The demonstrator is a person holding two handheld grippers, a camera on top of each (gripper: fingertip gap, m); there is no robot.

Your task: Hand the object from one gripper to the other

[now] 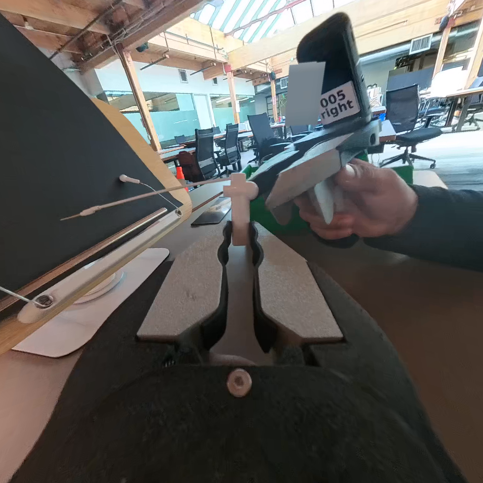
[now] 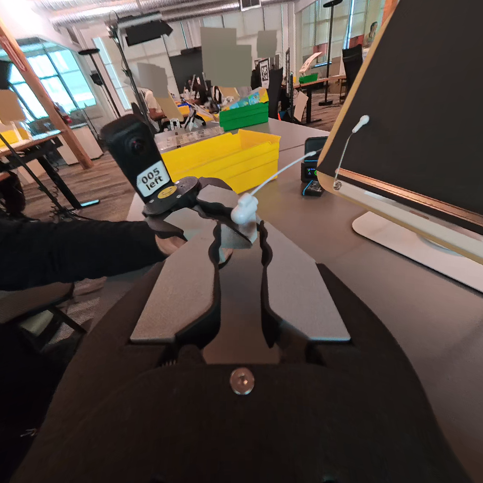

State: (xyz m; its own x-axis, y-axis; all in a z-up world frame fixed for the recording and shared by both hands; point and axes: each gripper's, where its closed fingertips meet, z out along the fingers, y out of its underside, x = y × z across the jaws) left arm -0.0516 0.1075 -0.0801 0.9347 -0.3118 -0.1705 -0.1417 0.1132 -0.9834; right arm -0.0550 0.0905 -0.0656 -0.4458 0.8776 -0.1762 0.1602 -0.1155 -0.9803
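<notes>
Left wrist view is showing the left gripper [image 1: 241, 236] pinching the white cross-shaped object [image 1: 240, 206] at twelve o'clock, the right gripper [image 1: 257, 183] nearing from two o'clock. Right wrist view is showing its jaws spread, not yet gripping; closing comes next.

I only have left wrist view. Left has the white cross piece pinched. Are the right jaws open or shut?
Observer: Open. Right wrist view shows a clear gap at the right gripper.
Operator: Is the piece inside that gap?
Observer: It doesn't look so. The white cross piece appears just beyond the right fingertips, held by the left gripper.
Operator: Anything behind the handover on that side?
Observer: A yellow bin on the table, beyond the left gripper.
</notes>
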